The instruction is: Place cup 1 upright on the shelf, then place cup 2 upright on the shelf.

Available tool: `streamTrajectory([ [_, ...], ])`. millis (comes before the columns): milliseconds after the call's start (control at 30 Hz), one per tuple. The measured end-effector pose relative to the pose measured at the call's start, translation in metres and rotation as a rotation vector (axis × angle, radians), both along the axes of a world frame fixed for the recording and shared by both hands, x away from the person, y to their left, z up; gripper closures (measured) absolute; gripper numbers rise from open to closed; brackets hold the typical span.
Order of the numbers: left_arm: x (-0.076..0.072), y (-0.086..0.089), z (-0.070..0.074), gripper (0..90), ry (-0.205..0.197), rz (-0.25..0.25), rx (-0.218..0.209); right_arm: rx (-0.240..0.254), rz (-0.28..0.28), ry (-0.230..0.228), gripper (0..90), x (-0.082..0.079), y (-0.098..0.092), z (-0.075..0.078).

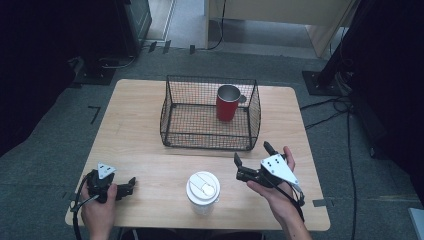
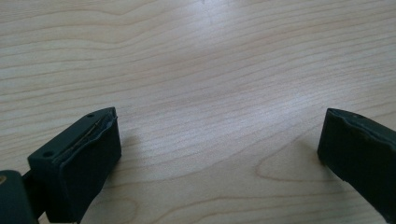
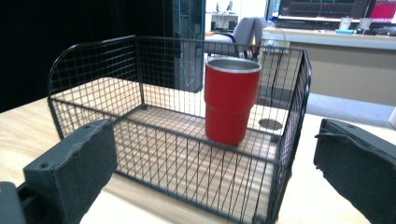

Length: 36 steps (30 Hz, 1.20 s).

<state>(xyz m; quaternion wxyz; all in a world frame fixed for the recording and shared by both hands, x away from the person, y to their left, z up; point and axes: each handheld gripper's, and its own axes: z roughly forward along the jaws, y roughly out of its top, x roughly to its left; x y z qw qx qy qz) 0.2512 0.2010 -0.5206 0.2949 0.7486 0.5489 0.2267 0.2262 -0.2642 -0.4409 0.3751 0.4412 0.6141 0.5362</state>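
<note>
A black wire basket (image 1: 172,107) stands in the middle of the wooden table (image 1: 135,135). A red metal cup (image 1: 227,106) stands upright inside it, toward its back right corner. A clear cup with a white lid (image 1: 203,189) stands near the front edge. My right gripper (image 1: 254,153) is open, held in front of the basket's right corner and pointing at it. In the right gripper view the basket (image 3: 93,88) and the red cup (image 3: 231,105) lie ahead of my open right gripper (image 3: 215,128). My left gripper (image 1: 129,186) rests at the front left, open over bare wood (image 2: 196,56).
The lidded cup stands between the two hands. Grey carpet surrounds the table, with cables (image 1: 325,117) on the floor at right and dark equipment stands (image 1: 100,65) behind. A desk and chair (image 3: 247,30) are seen beyond the basket.
</note>
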Motion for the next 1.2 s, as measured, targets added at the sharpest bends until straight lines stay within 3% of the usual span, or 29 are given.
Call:
streamTrajectory([
  [267,0.000,0.000,0.000,0.0,0.001,-0.001,0.001,0.003,0.011,0.020,0.0,-0.022,-0.004,-0.022],
  [467,0.000,0.000,0.000,0.0,0.001,-0.001,0.001,0.016,0.049,0.047,0.0,-0.036,0.000,-0.040],
  [1000,0.000,0.000,0.000,0.0,0.000,-0.001,0.001,0.031,0.186,0.077,0.0,-0.068,0.020,-0.058],
  [1200,0.000,0.000,0.000,0.0,0.000,-0.001,0.001,0.035,0.246,0.069,0.0,-0.077,0.025,-0.058],
])
